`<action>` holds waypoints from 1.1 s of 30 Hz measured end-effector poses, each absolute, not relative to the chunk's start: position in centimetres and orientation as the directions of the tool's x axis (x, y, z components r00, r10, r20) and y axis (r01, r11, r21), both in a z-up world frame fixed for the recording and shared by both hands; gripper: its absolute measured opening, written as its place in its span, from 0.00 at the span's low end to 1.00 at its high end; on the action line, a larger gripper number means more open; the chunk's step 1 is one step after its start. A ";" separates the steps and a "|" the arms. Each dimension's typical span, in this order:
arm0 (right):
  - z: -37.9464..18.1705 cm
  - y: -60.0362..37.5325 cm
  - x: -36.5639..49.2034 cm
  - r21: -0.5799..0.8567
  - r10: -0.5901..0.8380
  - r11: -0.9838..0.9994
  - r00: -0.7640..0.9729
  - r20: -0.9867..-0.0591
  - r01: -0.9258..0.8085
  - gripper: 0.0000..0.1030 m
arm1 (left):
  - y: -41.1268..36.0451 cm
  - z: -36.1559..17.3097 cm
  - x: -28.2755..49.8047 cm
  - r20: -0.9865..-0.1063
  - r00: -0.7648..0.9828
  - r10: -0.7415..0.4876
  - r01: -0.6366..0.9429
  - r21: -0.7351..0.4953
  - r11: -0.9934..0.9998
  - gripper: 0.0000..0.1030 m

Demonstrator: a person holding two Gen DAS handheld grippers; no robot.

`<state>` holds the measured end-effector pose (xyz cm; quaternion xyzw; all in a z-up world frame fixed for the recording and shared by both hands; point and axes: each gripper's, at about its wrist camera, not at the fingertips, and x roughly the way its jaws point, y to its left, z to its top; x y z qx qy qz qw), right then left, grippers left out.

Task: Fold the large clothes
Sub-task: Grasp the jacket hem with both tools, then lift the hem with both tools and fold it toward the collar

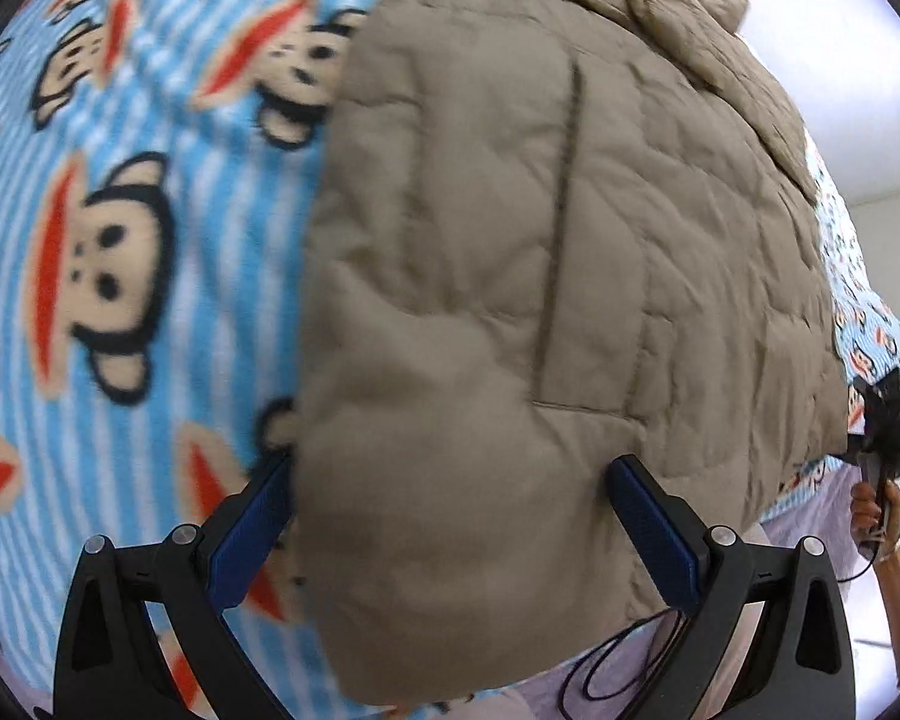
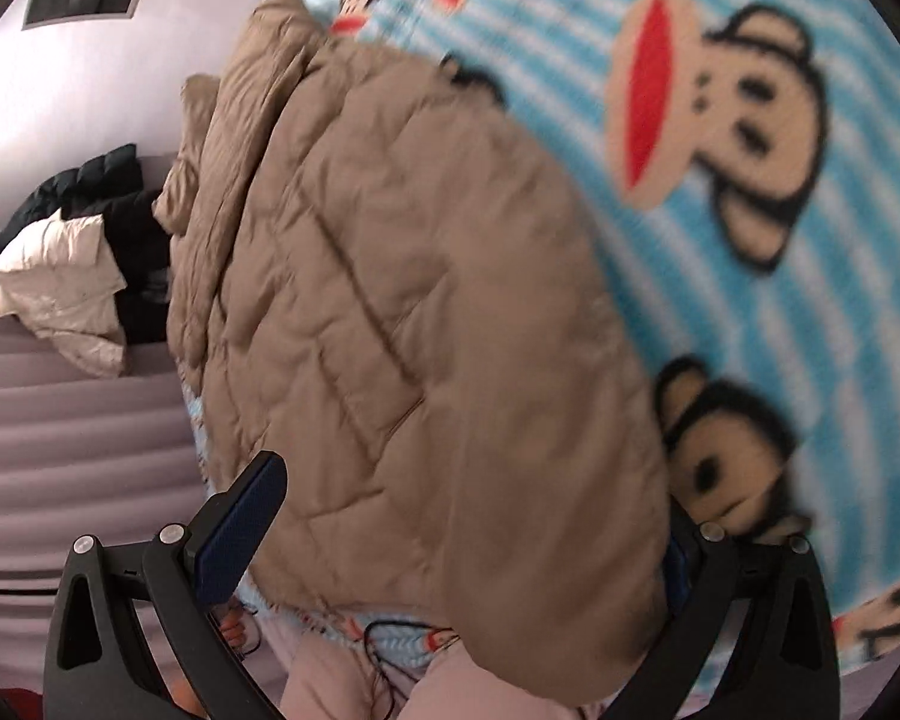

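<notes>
No readable text, label, brand or number shows anywhere in either wrist view.

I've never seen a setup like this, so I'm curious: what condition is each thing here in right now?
Tan padded jacket: spread on the blanket, partly folded, near edge between both grippers' fingers.
Monkey-print blanket: laid out flat beneath the jacket.
Left hand-held gripper: open, fingers either side of the jacket's edge.
Right hand-held gripper: open, straddling the jacket's edge.
Pile of dark and white clothes: heaped, unfolded, off to the side.
</notes>
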<state>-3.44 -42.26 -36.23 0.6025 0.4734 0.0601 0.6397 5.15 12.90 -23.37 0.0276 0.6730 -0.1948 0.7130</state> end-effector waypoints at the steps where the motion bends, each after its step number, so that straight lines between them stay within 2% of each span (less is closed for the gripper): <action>1: -36.2 -41.9 -3.4 0.834 0.655 0.257 0.547 -0.521 0.488 1.00 | 12.5 -23.4 5.0 -0.970 0.016 -0.241 0.325 -0.223 0.919 0.99; 6: -36.3 -40.4 -3.3 0.860 0.694 0.218 0.546 -0.469 0.461 1.00 | 11.2 -23.7 3.7 -0.978 0.016 -0.210 0.364 -0.189 0.912 0.99; 11: -36.3 -39.1 -3.4 0.863 0.703 0.208 0.543 -0.459 0.461 0.99 | 11.2 -23.4 2.7 -0.978 -0.004 -0.209 0.378 -0.195 0.905 0.81; 13: -36.2 -38.6 -3.0 0.858 0.703 0.219 0.535 -0.468 0.464 0.96 | 11.1 -23.0 2.4 -0.978 -0.006 -0.208 0.393 -0.193 0.899 0.67; 14: -36.1 -38.3 -2.7 0.854 0.701 0.231 0.529 -0.478 0.466 0.90 | 10.9 -22.7 2.2 -0.978 -0.005 -0.210 0.406 -0.194 0.893 0.59; 15: -36.0 -38.1 -2.6 0.847 0.699 0.245 0.520 -0.491 0.471 0.83 | 10.3 -22.6 2.2 -0.977 -0.006 -0.213 0.420 -0.196 0.886 0.44; 16: -36.1 -38.0 -2.6 0.837 0.697 0.254 0.509 -0.505 0.484 0.65 | 9.7 -22.3 2.3 -0.974 -0.006 -0.227 0.432 -0.207 0.878 0.30; 17: -36.2 -38.0 -2.6 0.826 0.696 0.262 0.496 -0.520 0.499 0.46 | 9.6 -22.1 2.6 -0.969 -0.007 -0.246 0.443 -0.224 0.868 0.25; 18: -36.2 -38.0 -2.7 0.818 0.694 0.272 0.486 -0.532 0.507 0.38 | 9.2 -21.7 2.5 -0.967 -0.005 -0.256 0.452 -0.230 0.862 0.21; 19: -36.1 -38.0 -2.7 0.816 0.691 0.282 0.484 -0.538 0.504 0.24 | 9.0 -21.3 2.4 -0.965 -0.002 -0.263 0.461 -0.234 0.856 0.19; 20: -35.7 -38.1 -2.8 0.823 0.688 0.284 0.492 -0.533 0.493 0.17 | 9.1 -20.8 2.4 -0.962 0.001 -0.273 0.466 -0.241 0.851 0.19; 22: -35.2 -38.4 -3.1 0.836 0.686 0.277 0.512 -0.517 0.474 0.13 | 8.9 -20.0 2.6 -0.954 0.003 -0.299 0.463 -0.264 0.846 0.18; 27: -33.4 -39.4 -3.8 0.868 0.685 0.276 0.550 -0.478 0.412 0.11 | 10.7 -17.7 3.7 -0.927 0.020 -0.375 0.434 -0.330 0.838 0.18; 33: -31.4 -40.0 -3.3 0.897 0.675 0.259 0.597 -0.434 0.359 0.10 | 9.4 -16.1 4.2 -0.929 0.063 -0.366 0.465 -0.297 0.834 0.18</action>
